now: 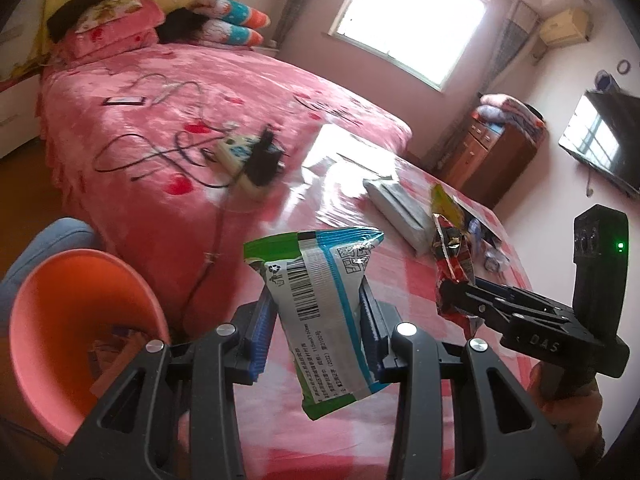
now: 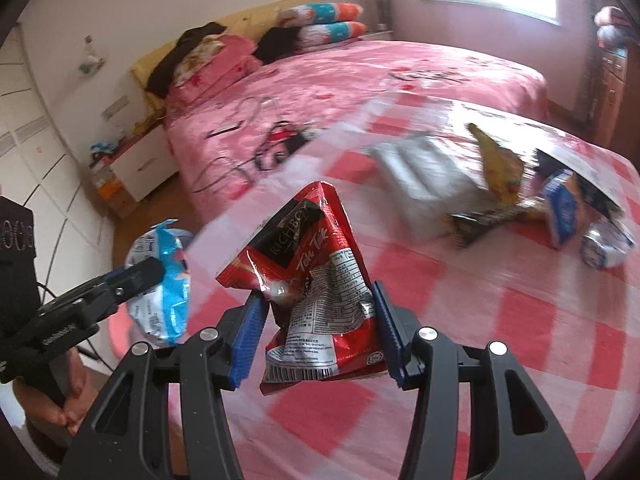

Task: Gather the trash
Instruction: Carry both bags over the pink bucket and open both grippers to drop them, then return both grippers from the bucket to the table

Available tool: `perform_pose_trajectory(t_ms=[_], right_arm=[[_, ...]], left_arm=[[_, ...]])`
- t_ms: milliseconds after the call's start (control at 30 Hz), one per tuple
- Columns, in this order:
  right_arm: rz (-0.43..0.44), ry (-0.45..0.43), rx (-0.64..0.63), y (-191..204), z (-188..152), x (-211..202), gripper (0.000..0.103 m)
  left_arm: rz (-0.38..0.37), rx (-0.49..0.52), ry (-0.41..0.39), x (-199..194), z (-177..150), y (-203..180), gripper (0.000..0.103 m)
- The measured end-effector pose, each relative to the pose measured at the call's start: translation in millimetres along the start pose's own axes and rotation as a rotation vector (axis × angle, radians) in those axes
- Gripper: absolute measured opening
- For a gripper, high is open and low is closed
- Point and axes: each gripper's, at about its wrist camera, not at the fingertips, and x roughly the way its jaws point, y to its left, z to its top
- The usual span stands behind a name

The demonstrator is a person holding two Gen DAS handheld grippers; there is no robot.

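Carry step. Left tool [image 1: 316, 312] clamped on green-blue wrapper [image 1: 320, 312]; right tool [image 2: 318, 320] clamped on red Teh Tarik packet [image 2: 316, 300]. Orange bin [image 1: 80, 320] at 8 o'clock: swing over, release. More wrappers [image 2: 560, 208] on surface [image 2: 500, 320], 2 o'clock.

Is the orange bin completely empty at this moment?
No: in the left wrist view the orange bin already holds brownish pieces at its bottom, while the left gripper holds a green and blue wrapper beside it.
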Motion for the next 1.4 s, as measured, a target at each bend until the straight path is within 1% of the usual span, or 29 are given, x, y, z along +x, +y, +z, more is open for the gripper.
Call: perform_pose_trajectory(t_ms=[133,200,300,433,633,767,833,867,900,967,1000,1033,1100,1167,1200,1300,1400], right_arm=[[0.068,0.023,-0.047,34,10,15,0.053],[0.090,0.032,-0.083,52,15,23,0.053],[0.135,0.056,-0.136,83,20,38,0.053],[0.185,0.092,-0.202,121,20,60,0.053],[0.240,0.158,-0.264,162,14,91,0.053],[0.256,0.177,-0.285,179,12,106,0.054],[0.272,0.190,-0.283,185,11,113,0.057],[0.279,0.198,-0.284,188,10,116,0.058],[0.286,0.201,-0.282,190,9,119,0.060],[0.310,0.206,-0.265,192,9,123,0.069],[0.314,0.204,-0.251,191,8,123,0.078],[0.321,0.199,-0.236,188,9,122,0.082],[0.325,0.182,-0.226,184,9,116,0.082],[0.297,0.151,-0.219,177,11,108,0.084],[0.291,0.142,-0.213,174,11,105,0.086],[0.273,0.118,-0.182,160,14,96,0.087],[0.237,0.089,-0.162,143,14,86,0.087]], left_arm=[[0.061,-0.037,-0.022,-12,2,29,0.040],[0.084,-0.075,-0.028,-17,2,49,0.040],[0.142,-0.102,-0.040,-24,1,71,0.040],[0.188,-0.161,-0.036,-30,-3,104,0.040],[0.255,-0.221,-0.024,-33,-13,141,0.040],[0.298,-0.261,-0.005,-32,-21,161,0.040],[0.324,-0.288,0.010,-31,-26,173,0.047],[0.338,-0.313,0.019,-31,-28,180,0.055],[0.349,-0.334,0.018,-31,-30,186,0.063],[0.371,-0.347,0.010,-34,-32,192,0.070],[0.381,-0.346,0.007,-35,-32,193,0.075],[0.389,-0.344,0.003,-37,-33,193,0.076],[0.400,-0.337,-0.004,-39,-31,194,0.078],[0.402,-0.332,-0.006,-40,-28,192,0.078],[0.403,-0.329,-0.007,-41,-28,191,0.079],[0.406,-0.305,-0.010,-42,-25,183,0.081],[0.405,-0.277,-0.010,-41,-23,172,0.081]])
